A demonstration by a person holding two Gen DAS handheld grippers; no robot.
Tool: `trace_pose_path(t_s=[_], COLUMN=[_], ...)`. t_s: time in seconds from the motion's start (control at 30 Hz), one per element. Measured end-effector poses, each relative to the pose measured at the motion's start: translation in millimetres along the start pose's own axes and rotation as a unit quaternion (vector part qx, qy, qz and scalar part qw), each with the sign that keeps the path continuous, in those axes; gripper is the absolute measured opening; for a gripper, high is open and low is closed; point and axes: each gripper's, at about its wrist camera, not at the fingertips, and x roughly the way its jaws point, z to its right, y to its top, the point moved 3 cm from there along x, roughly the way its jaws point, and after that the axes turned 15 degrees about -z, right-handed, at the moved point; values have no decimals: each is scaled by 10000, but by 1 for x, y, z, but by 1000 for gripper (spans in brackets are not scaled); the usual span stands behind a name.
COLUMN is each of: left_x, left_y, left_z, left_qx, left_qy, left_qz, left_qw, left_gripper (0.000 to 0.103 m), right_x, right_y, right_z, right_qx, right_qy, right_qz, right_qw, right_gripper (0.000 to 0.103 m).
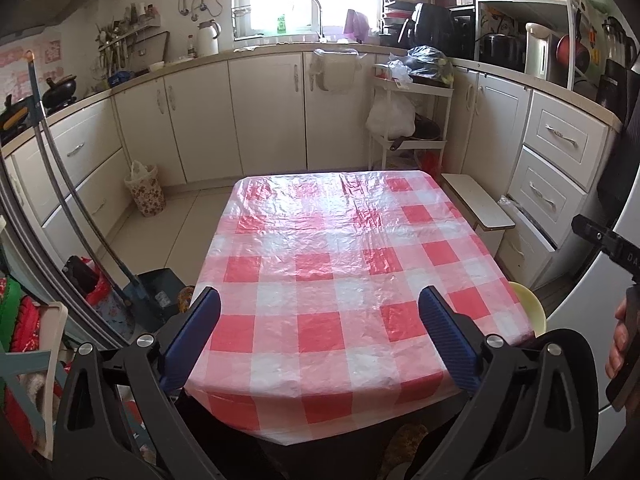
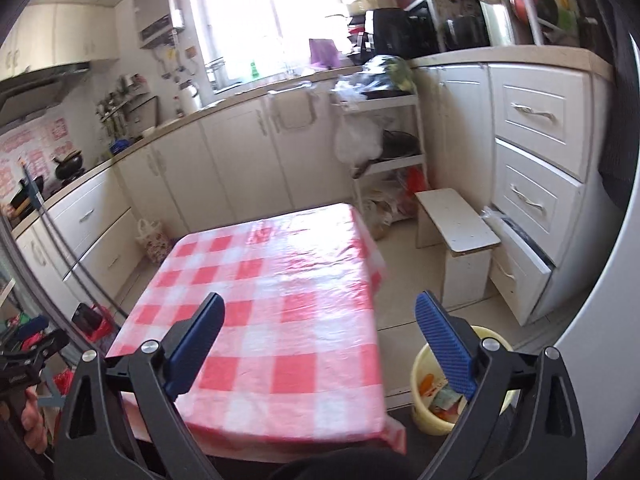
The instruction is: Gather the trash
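Note:
A small table with a red-and-white checked plastic cloth point(image 1: 332, 264) fills the middle of both views point(image 2: 280, 292); no loose trash shows on it. A yellow bin point(image 2: 424, 408) stands on the floor at the table's near right corner and holds colourful wrappers point(image 2: 440, 398); its rim shows in the left wrist view point(image 1: 530, 304). My left gripper point(image 1: 320, 320) is open and empty above the table's near edge. My right gripper point(image 2: 320, 328) is open and empty above the near right part of the table, its right finger point(image 2: 444, 348) over the bin.
Cream kitchen cabinets point(image 1: 268, 116) line the walls. A white stool point(image 2: 456, 232) stands right of the table, beside a partly open bottom drawer point(image 2: 520, 252). A floral waste basket point(image 1: 145, 192) stands at the left cabinets. A dustpan and broom point(image 1: 148, 292) lean at the left.

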Motion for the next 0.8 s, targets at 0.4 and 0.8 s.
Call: trace_pose_path(t_s=[0.4,0.8], left_x=[-15,-13], left_y=[-10,-1], left_z=[-19,-27], left_qx=[-155,-255], left_qy=[193,317], left_qz=[71,94], left_qw=[9997,9991], left_gripper=[96,96], right_x=[23,-6], right_y=[-4,-14], right_z=[-62,-80], right_qx=[-534,-460], right_qy=[122,-1], right_qz=[-174,243], right_qw=[9983,9986], right_gripper=[96,96])
